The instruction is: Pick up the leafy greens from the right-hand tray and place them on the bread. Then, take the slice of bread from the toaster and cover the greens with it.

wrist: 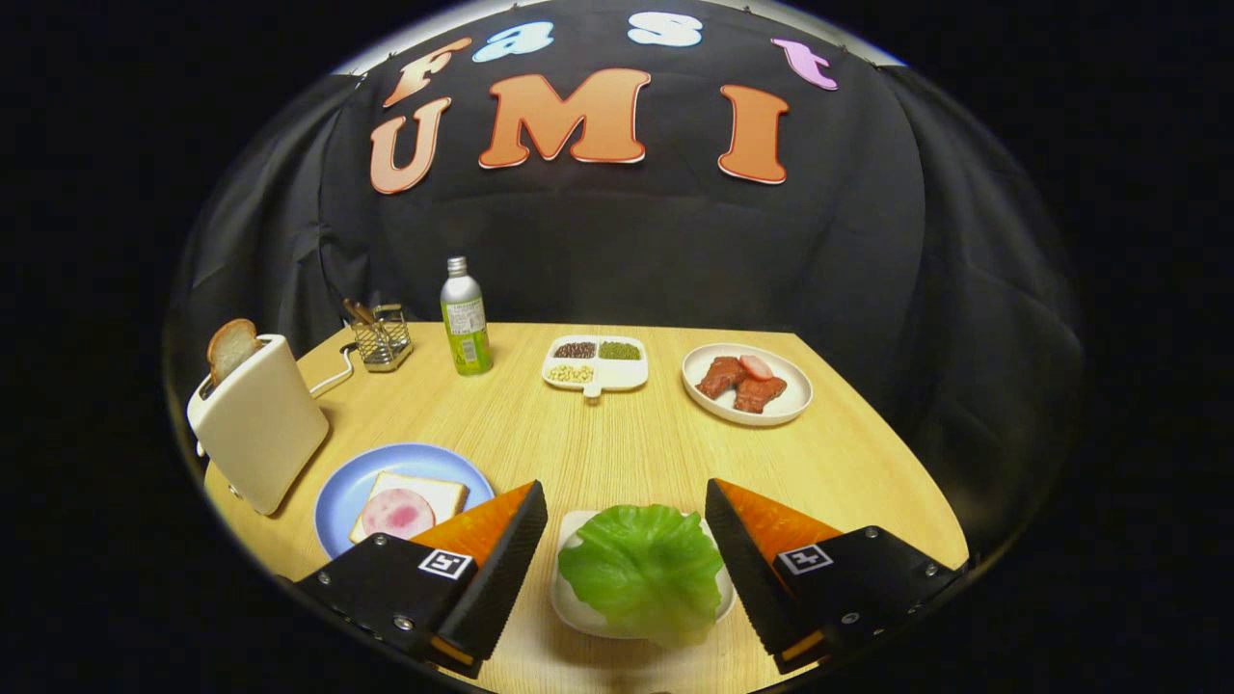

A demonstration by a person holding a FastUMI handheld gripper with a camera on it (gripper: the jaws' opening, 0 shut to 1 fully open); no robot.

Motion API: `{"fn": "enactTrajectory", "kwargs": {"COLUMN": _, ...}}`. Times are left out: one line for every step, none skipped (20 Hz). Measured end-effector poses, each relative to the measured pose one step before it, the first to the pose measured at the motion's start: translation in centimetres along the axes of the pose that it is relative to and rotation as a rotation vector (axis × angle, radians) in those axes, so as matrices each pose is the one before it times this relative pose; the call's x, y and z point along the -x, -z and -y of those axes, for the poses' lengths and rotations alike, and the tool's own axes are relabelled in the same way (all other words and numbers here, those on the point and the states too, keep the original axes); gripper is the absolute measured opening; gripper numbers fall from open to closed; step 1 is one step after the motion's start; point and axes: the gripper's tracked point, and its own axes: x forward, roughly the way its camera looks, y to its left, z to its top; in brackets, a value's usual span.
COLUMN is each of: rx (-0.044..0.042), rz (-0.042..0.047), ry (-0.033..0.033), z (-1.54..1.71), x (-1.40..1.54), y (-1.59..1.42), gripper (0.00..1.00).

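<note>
Fingers spread wide, wedge-shaped, gripping nothing. Leafy greens between them: crinkled, glossy leaf lying on small rounded white tray at desk's near edge. Desk: pale wood grain, smooth. At left edge, boxy cream toaster, bread slice upright in slot. Beside it round blue plate carrying square bread topped with pink ham round. Toward far edge: wire caddy, metal bottle, divided dish of beans, white plate of reddish meat pieces. Black cloth wall behind.
</note>
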Motion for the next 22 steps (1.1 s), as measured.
{"fn": "enactTrajectory", "kwargs": {"rx": -0.00117, "rz": -0.01392, "ry": -0.00189, "z": -0.038, "x": -0.308, "y": 0.558, "gripper": 0.99}}
{"fn": "enactTrajectory", "kwargs": {"rx": -0.0004, "rz": -0.01487, "ry": 0.00018, "z": 0.059, "x": -0.267, "y": 0.592, "gripper": 0.99}}
{"fn": "enactTrajectory", "kwargs": {"rx": -0.00157, "rz": -0.01438, "ry": -0.0008, "z": -0.031, "x": -0.387, "y": 0.504, "gripper": 0.99}}
{"fn": "enactTrajectory", "kwargs": {"rx": -0.00263, "rz": -0.01491, "ry": 0.0001, "z": 0.005, "x": -0.312, "y": 0.54, "gripper": 0.99}}
{"fn": "enactTrajectory", "kwargs": {"rx": -0.00124, "rz": -0.01517, "ry": -0.00021, "z": 0.059, "x": -0.216, "y": 0.592, "gripper": 0.99}}
{"fn": "enactTrajectory", "kwargs": {"rx": 0.0031, "rz": -0.01437, "ry": 0.00479, "z": 0.174, "x": -0.339, "y": 0.599, "gripper": 0.99}}
{"fn": "enactTrajectory", "kwargs": {"rx": 0.00621, "rz": -0.01318, "ry": 0.00042, "z": 0.086, "x": -0.388, "y": 0.585, "gripper": 1.0}}
{"fn": "enactTrajectory", "kwargs": {"rx": 0.00487, "rz": -0.01987, "ry": 0.00322, "z": 0.119, "x": -0.299, "y": 0.664, "gripper": 1.0}}
{"fn": "enactTrajectory", "kwargs": {"rx": 0.00218, "rz": -0.02031, "ry": 0.00111, "z": 0.135, "x": -0.423, "y": 0.659, "gripper": 1.0}}
{"fn": "enactTrajectory", "kwargs": {"rx": 0.0015, "rz": -0.01915, "ry": -0.00153, "z": 0.032, "x": -0.387, "y": 0.613, "gripper": 1.0}}
{"fn": "enactTrajectory", "kwargs": {"rx": 0.00327, "rz": -0.00803, "ry": 0.00356, "z": 0.182, "x": -0.255, "y": 0.295, "gripper": 0.99}}
{"fn": "enactTrajectory", "kwargs": {"rx": 0.0067, "rz": -0.00635, "ry": 0.00675, "z": 0.274, "x": -0.199, "y": 0.256, "gripper": 0.99}}
{"fn": "enactTrajectory", "kwargs": {"rx": 0.00724, "rz": -0.01208, "ry": 0.00426, "z": 0.097, "x": -0.343, "y": 0.577, "gripper": 0.98}}
{"fn": "enactTrajectory", "kwargs": {"rx": 0.00378, "rz": -0.00897, "ry": -0.0014, "z": 0.032, "x": -0.268, "y": 0.356, "gripper": 0.98}}
{"fn": "enactTrajectory", "kwargs": {"rx": -0.00038, "rz": -0.0126, "ry": -0.00408, "z": -0.196, "x": -0.179, "y": 0.397, "gripper": 0.97}}
{"fn": "enactTrajectory", "kwargs": {"rx": -0.00365, "rz": -0.01082, "ry": -0.0069, "z": -0.154, "x": -0.066, "y": 0.238, "gripper": 0.96}}
{"fn": "enactTrajectory", "kwargs": {"rx": -0.00463, "rz": -0.01022, "ry": -0.00427, "z": -0.01, "x": -0.199, "y": 0.345, "gripper": 0.93}}
{"fn": "enactTrajectory", "kwargs": {"rx": -0.00308, "rz": -0.01326, "ry": -0.00275, "z": -0.156, "x": -0.101, "y": 0.256, "gripper": 0.91}}
{"fn": "enactTrajectory", "kwargs": {"rx": -0.00864, "rz": 0.00041, "ry": -0.01404, "z": -0.343, "x": -0.086, "y": 0.095, "gripper": 0.88}}
{"fn": "enactTrajectory", "kwargs": {"rx": -0.00542, "rz": -0.00232, "ry": -0.00418, "z": -0.089, "x": -0.081, "y": -0.061, "gripper": 0.84}}
{"fn": "enactTrajectory", "kwargs": {"rx": -0.0047, "rz": -0.00334, "ry": -0.00557, "z": -0.112, "x": 0.058, "y": -0.012, "gripper": 0.79}}
{"fn": "enactTrajectory", "kwargs": {"rx": -0.00295, "rz": -0.00155, "ry": -0.00081, "z": -0.042, "x": -0.057, "y": -0.021, "gripper": 0.74}}
